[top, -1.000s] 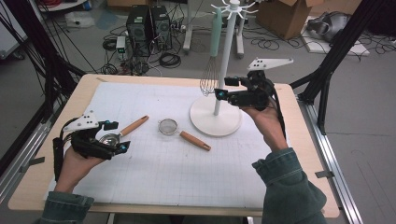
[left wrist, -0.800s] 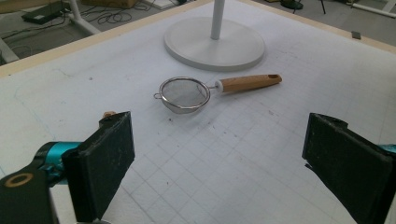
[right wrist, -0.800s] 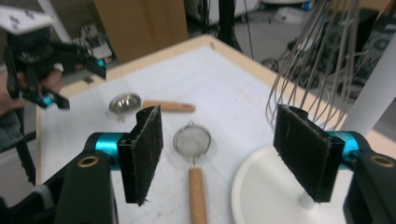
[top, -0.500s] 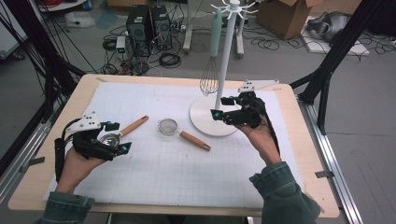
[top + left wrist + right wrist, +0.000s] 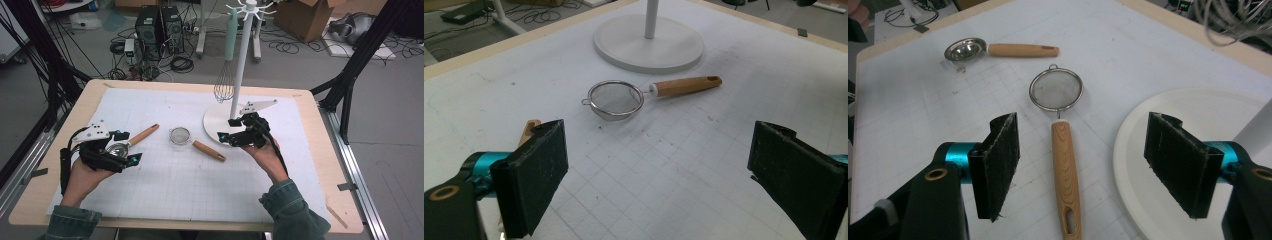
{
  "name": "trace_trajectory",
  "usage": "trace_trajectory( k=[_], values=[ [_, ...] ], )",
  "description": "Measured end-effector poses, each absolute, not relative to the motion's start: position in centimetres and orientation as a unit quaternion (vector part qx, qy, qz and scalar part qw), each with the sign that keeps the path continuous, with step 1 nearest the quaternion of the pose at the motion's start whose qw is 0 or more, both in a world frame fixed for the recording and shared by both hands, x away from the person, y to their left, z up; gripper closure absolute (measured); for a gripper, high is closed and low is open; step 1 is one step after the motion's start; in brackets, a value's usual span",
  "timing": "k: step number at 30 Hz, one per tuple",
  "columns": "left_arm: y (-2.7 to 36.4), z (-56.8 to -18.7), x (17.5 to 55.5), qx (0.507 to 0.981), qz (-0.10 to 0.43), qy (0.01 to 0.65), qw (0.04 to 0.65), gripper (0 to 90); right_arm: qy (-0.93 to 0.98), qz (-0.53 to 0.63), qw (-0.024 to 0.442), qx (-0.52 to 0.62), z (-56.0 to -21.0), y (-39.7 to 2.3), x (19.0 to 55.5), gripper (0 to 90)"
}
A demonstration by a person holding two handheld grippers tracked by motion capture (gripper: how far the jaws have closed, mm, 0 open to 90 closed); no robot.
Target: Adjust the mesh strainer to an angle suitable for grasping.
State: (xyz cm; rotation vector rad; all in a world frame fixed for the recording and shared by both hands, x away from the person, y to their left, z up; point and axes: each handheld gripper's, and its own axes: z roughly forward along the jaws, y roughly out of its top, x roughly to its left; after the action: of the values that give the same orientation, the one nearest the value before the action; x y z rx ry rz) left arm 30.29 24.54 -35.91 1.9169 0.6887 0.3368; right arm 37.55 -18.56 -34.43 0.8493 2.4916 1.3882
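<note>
A small mesh strainer point(image 5: 180, 135) with a wooden handle point(image 5: 209, 151) lies mid-table on the white grid mat. My right gripper point(image 5: 227, 130) hovers open just right of that handle, over the edge of the white stand base point(image 5: 212, 120). In the right gripper view the strainer handle point(image 5: 1065, 170) runs below and between the open jaws of the right gripper point(image 5: 1080, 165), untouched. My left gripper point(image 5: 129, 146) rests open at the left, over a metal spoon point(image 5: 120, 148) with a wooden handle point(image 5: 145, 134). From the left gripper point(image 5: 659, 170) the strainer point(image 5: 616, 100) lies ahead.
A white stand with a pole point(image 5: 241, 65) rises from the round base at the back right. A wire whisk point(image 5: 225, 85) hangs from its top hooks. Beyond the table's far edge the floor holds cables, computer cases and boxes. The mat's near half is bare.
My right gripper has come down from beside the stand pole to just above the table, near the strainer's handle. The left gripper and the utensils have stayed put.
</note>
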Motion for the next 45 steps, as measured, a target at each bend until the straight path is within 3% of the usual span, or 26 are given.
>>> trace_trajectory(
  k=[8, 30, 45],
  values=[
    [24.5, -36.0, 30.3, 0.797, 0.139, 0.286, 0.514, 9.7, 0.845, 0.445, 0.071, 0.288, -37.0, -17.7, 38.2, 29.1],
    [24.4, -36.0, 30.3, 0.797, 0.138, 0.284, 0.515, 9.7, 0.870, 0.405, 0.037, 0.277, -42.1, -14.1, 40.1, 46.0],
    [24.2, -36.0, 30.3, 0.799, 0.135, 0.281, 0.514, 9.7, 0.887, 0.385, 0.043, 0.252, -43.7, -12.2, 40.4, 57.6]
  ],
)
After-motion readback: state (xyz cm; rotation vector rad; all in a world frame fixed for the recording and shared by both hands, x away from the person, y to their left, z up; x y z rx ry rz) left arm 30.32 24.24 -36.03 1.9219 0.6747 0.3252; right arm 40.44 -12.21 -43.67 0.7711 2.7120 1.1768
